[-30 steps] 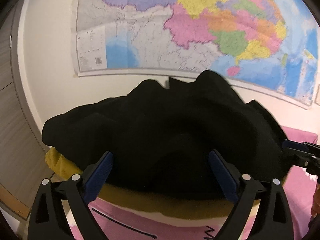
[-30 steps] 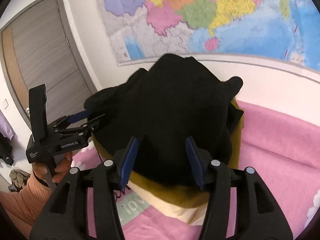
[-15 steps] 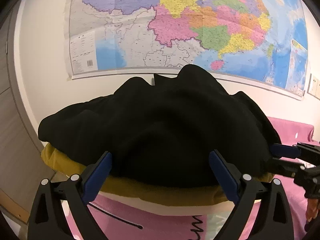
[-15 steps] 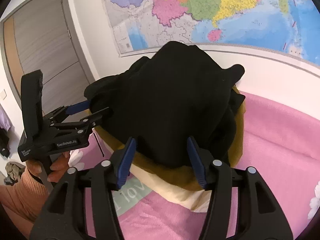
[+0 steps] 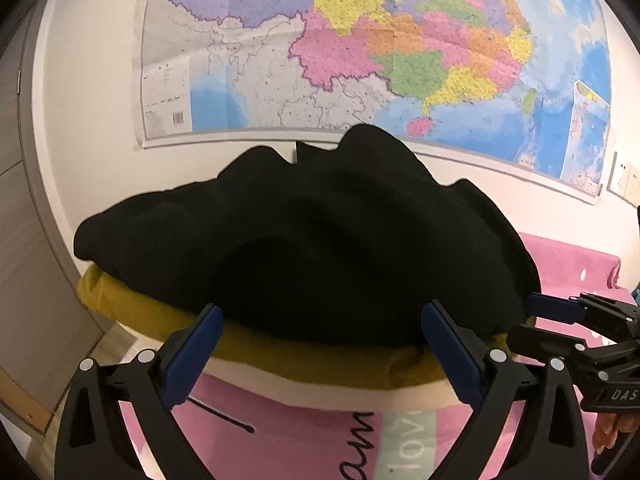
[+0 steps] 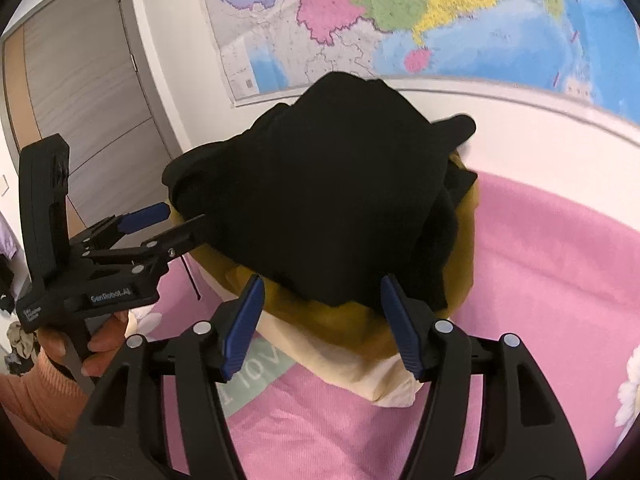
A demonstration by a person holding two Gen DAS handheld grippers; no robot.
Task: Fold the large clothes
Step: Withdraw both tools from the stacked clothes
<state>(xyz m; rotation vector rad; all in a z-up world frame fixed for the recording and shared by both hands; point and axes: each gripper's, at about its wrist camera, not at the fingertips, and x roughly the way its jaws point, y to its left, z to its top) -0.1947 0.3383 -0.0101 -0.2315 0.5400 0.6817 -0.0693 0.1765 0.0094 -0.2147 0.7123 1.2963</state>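
— On the pink blanket (image 6: 540, 280) sits a pile: a black garment (image 5: 304, 248) on top of a mustard-yellow one (image 5: 304, 356).
— Are the grabbers holding it?
— No. The left gripper (image 5: 320, 344) is spread wide, pinching nothing. The right gripper (image 6: 322, 320) has just been opening; the black cloth's edge lies between its fingers, loose.
— And behind?
— A big colourful map (image 5: 380, 48).

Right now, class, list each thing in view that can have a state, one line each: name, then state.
black garment: folded, on top of the stack.
mustard garment: folded, under the black one.
left gripper: open, holding nothing.
right gripper: jaws just opening, gripping nothing.
door: closed.
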